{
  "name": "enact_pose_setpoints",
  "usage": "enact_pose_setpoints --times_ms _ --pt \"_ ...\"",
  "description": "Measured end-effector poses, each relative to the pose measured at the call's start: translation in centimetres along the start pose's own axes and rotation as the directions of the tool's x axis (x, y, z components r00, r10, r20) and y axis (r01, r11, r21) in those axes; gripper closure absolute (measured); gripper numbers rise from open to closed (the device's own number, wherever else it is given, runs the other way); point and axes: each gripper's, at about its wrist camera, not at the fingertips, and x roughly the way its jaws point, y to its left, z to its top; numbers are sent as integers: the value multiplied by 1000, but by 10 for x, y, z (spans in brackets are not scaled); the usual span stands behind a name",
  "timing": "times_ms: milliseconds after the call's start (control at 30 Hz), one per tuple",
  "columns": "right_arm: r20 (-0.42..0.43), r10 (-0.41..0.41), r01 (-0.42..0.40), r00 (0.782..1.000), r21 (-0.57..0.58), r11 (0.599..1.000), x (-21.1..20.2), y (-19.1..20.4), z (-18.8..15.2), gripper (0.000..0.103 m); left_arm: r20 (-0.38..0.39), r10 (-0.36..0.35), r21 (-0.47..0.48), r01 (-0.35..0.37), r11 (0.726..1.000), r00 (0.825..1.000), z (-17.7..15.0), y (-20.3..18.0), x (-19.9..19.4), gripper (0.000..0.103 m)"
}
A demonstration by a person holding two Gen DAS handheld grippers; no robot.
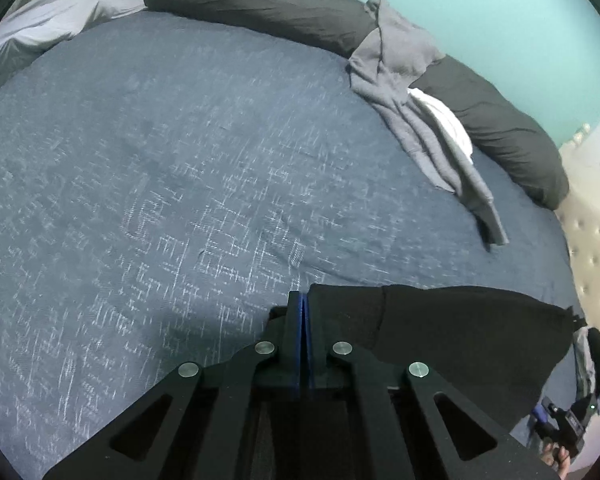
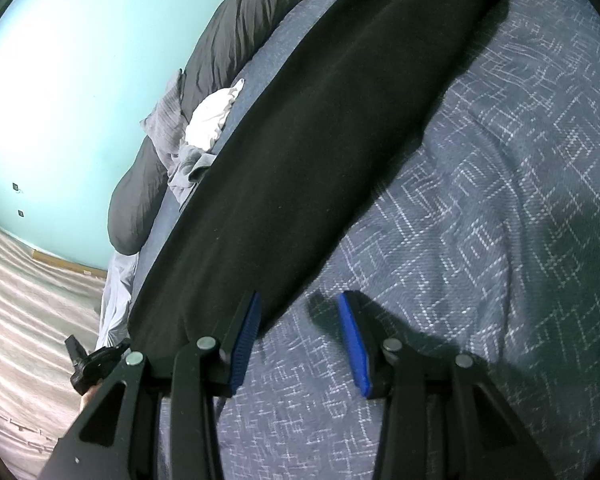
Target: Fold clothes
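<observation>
The left gripper (image 1: 302,300) has its blue pads pressed together at the near edge of the bed, and the black garment (image 1: 452,344) begins right at its tips and runs off to the right, so it looks clamped on a corner of the cloth, though no fabric is plainly seen between the pads. The right gripper (image 2: 300,320) stands half open over the blue bedspread (image 2: 480,240) with nothing between its fingers; its left finger lies along the garment's edge, touching or just beside it. In the right wrist view the garment stretches as a long dark band from near that gripper away toward the far side of the bed. The step in hand seems to be taking hold of the piece to spread it: one end is taken, the other not yet. Next the right jaws need to close on the near hem, then both ends can be drawn out flat. The middle of the bedspread is free. Farther off, a grey garment (image 1: 412,108) and a white cloth (image 1: 446,114) lie against the dark pillows (image 1: 260,4), well apart from the work; they could crowd a wide spread.
</observation>
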Motion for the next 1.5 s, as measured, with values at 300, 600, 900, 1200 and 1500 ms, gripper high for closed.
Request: enact_pose_setpoints --times_ms 300,600,900,1200,1500 --pt "3 2 -2 1000 7 1000 -1 -1 0 62 -27 65 -8 -65 998 998 -4 0 11 100" --pt "2 8 -8 1000 14 1000 -2 0 1 62 47 77 15 -77 997 996 -10 -5 -36 96" --pt "-8 13 -13 1000 14 1000 -2 2 1 62 -41 22 175 -15 984 999 -60 -34 -38 53" --pt "-8 13 -13 1000 16 1000 -2 2 3 62 -1 35 161 -34 986 999 -43 -32 -26 48" --pt "-24 10 -10 1000 -16 1000 -2 11 3 62 0 45 174 -45 984 999 -25 -38 -7 46"
